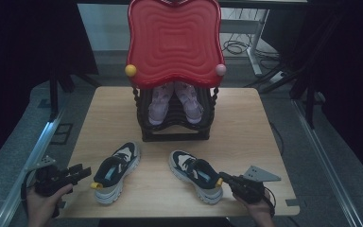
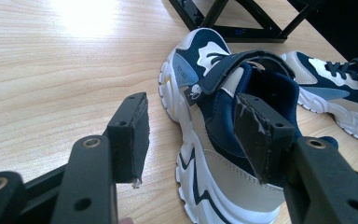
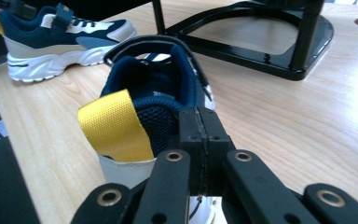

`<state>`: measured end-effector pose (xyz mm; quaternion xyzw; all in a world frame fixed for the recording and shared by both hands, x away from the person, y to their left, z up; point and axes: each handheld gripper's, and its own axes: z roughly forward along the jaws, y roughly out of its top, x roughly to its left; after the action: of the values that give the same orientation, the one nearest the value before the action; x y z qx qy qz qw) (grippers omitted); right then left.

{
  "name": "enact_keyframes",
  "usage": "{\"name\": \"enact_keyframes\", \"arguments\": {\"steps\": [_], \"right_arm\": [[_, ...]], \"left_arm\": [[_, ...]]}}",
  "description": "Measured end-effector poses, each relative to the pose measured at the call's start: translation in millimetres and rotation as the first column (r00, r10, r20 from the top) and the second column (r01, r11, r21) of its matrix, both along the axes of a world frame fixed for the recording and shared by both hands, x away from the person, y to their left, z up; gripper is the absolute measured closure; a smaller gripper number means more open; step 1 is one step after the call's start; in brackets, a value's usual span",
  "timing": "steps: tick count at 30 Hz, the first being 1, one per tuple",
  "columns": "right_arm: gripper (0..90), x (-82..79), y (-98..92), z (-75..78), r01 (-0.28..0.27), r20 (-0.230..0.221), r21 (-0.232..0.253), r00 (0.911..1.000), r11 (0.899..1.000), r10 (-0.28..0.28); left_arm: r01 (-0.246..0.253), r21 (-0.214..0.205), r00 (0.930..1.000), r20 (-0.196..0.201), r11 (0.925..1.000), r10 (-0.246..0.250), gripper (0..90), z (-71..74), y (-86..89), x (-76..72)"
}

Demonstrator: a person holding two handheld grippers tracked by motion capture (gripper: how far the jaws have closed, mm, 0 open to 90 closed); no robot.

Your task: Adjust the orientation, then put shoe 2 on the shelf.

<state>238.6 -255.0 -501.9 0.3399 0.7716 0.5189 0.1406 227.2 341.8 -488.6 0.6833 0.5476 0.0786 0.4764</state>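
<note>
Two navy, white and beige sneakers lie on the wooden table (image 1: pixel 246 123). My left gripper (image 1: pixel 82 172) is beside the heel of the left sneaker (image 1: pixel 116 170), near the table's left edge. In the left gripper view the gripper (image 2: pixel 193 121) stands open. Its right pad (image 2: pixel 261 135) is in front of the sneaker's (image 2: pixel 214 88) heel collar, and nothing is pinched. My right gripper (image 1: pixel 224 178) is shut, with its tips at the heel of the right sneaker (image 1: pixel 196 174). In the right gripper view the gripper's (image 3: pixel 200 116) pads meet just behind the heel collar (image 3: pixel 154 84), beside a yellow pull tab (image 3: pixel 114 126).
A black shoe rack (image 1: pixel 175 135) with a red wavy top (image 1: pixel 175 42) stands at the table's back middle. A pair of pink shoes (image 1: pixel 158 106) sits inside it. Its black base (image 3: pixel 261 51) lies just beyond the right sneaker. The table's near edge is close under both hands.
</note>
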Motion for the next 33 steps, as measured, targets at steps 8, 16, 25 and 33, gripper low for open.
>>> {"name": "enact_keyframes", "arguments": {"steps": [8,16,25,33], "right_arm": [[89.9,-2.7,4.9,-0.7,-0.019,-0.005,0.001,0.9998,1.000,0.019],[89.7,-2.1,0.4,-2.1,0.003,-0.007,0.023,1.0000,1.000,-0.003],[89.2,-4.3,-10.4,-4.5,0.049,-0.014,0.057,0.9987,0.997,-0.049],[84.9,-0.8,-7.5,0.3,0.044,-0.005,0.083,0.9990,0.996,-0.044]], "left_arm": [[0.005,-0.002,1.0000,0.007,1.0000,-0.005,45.3,2.4,-0.8,0.3],[0.022,-0.001,0.9996,0.019,0.9998,-0.022,45.3,6.1,-4.7,4.6],[0.048,-0.017,0.9982,0.036,0.9987,-0.047,45.3,10.8,-9.3,8.9],[0.060,-0.012,0.9975,0.038,0.9981,-0.059,45.3,10.5,-14.1,8.6]]}}
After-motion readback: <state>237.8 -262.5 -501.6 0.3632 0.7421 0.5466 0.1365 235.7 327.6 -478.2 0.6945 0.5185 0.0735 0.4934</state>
